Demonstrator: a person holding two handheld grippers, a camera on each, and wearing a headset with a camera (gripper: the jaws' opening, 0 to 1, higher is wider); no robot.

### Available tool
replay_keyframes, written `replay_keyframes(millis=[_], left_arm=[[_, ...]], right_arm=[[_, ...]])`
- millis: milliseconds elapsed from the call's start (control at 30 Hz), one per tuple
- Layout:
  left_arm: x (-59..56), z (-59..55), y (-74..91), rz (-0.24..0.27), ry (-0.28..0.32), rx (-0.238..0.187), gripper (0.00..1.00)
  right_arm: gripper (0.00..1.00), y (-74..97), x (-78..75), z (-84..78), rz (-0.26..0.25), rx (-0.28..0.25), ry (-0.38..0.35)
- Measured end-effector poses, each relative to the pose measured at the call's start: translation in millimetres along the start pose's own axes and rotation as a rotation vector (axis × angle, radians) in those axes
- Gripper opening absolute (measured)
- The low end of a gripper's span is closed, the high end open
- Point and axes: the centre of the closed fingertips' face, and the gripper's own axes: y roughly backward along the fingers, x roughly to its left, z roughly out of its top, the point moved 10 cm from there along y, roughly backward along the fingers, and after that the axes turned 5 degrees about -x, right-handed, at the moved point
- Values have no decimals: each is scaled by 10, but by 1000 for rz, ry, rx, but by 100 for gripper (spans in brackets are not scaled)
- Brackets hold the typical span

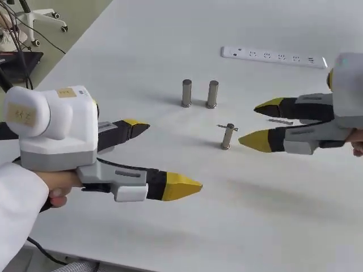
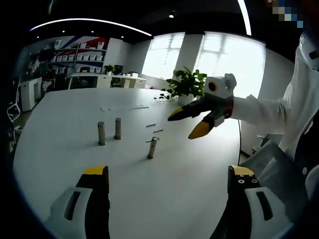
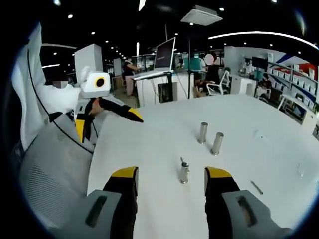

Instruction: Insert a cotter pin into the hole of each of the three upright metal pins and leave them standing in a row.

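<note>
Three upright metal pins stand on the white table point(image 1: 170, 34). Two bare pins point(image 1: 186, 93) point(image 1: 212, 94) stand side by side at the back. Nearer, a third pin point(image 1: 227, 136) carries a cotter pin point(image 1: 227, 127) through its top hole. A loose cotter pin point(image 1: 280, 121) lies just behind the right gripper's fingers. My right gripper point(image 1: 256, 123) is open, its tips just right of the pinned pin, which stands ahead between its jaws point(image 3: 184, 172). My left gripper point(image 1: 170, 156) is open and empty at the near left, well apart from the pins point(image 2: 152, 147).
A white power strip point(image 1: 274, 56) lies at the far side of the table. Loose cotter pins point(image 2: 154, 128) lie beyond the pins. A chair base point(image 1: 39, 20) and cables stand on the floor at the far left. A potted plant point(image 2: 185, 83) sits off the table's far end.
</note>
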Motion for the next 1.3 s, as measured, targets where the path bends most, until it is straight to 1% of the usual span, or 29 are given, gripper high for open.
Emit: replay_keyframes(millis=[67, 100, 167, 200, 267, 300, 333, 400, 567, 633, 667, 700, 733, 800, 933, 1000, 1133, 1200, 1267, 1300], left_arm=[[-9, -2, 4, 0, 6, -3, 99], [-13, -3, 6, 0, 8, -3, 99], [-18, -8, 11, 2, 15, -3, 99], [-19, -13, 16, 3, 21, 0, 99], [-18, -15, 21, 4, 22, 0, 99], [-17, -16, 26, 4, 24, -3, 99], [-17, -16, 32, 4, 28, -6, 99], [-13, -22, 39, 5, 34, -8, 99], [18, -74, 67, 22, 61, -14, 99], [28, -100, 72, 23, 72, -13, 99], [30, -112, 74, 24, 78, -11, 99], [34, -125, 76, 25, 81, -9, 99], [38, -144, 80, 28, 84, -5, 99], [50, -172, 86, 32, 93, 0, 99], [72, -194, 92, 40, 96, 3, 99], [107, -189, 85, 48, 89, 2, 99], [205, -128, 47, 54, 77, -6, 99], [275, -74, 3, 65, 60, -12, 99], [358, -22, -53, 81, 45, -15, 99], [413, 13, -86, 98, 35, -20, 99]], right_arm=[[57, 80, 66, -46, -15, -7, -16], [59, 132, 108, -77, -29, -21, -20], [65, 218, 188, -136, -26, -21, -51], [67, 235, 203, -147, -28, -22, -52], [74, 310, 263, -197, -41, -21, -54], [77, 355, 291, -230, -49, -19, -69], [78, 382, 309, -252, -51, -21, -78], [77, 443, 350, -326, -62, -33, -115], [87, 542, 429, -490, -114, -58, -191], [88, 574, 454, -543, -144, -53, -216], [88, 585, 462, -558, -156, -57, -223], [89, 600, 470, -577, -179, -65, -242], [91, 607, 478, -588, -191, -73, -259], [94, 622, 502, -606, -202, -84, -279], [94, 641, 544, -644, -230, -92, -304], [94, 649, 565, -660, -237, -95, -312], [95, 675, 595, -676, -252, -101, -326], [97, 685, 600, -683, -262, -101, -329], [98, 706, 588, -700, -293, -95, -329], [98, 714, 583, -705, -296, -95, -330]])
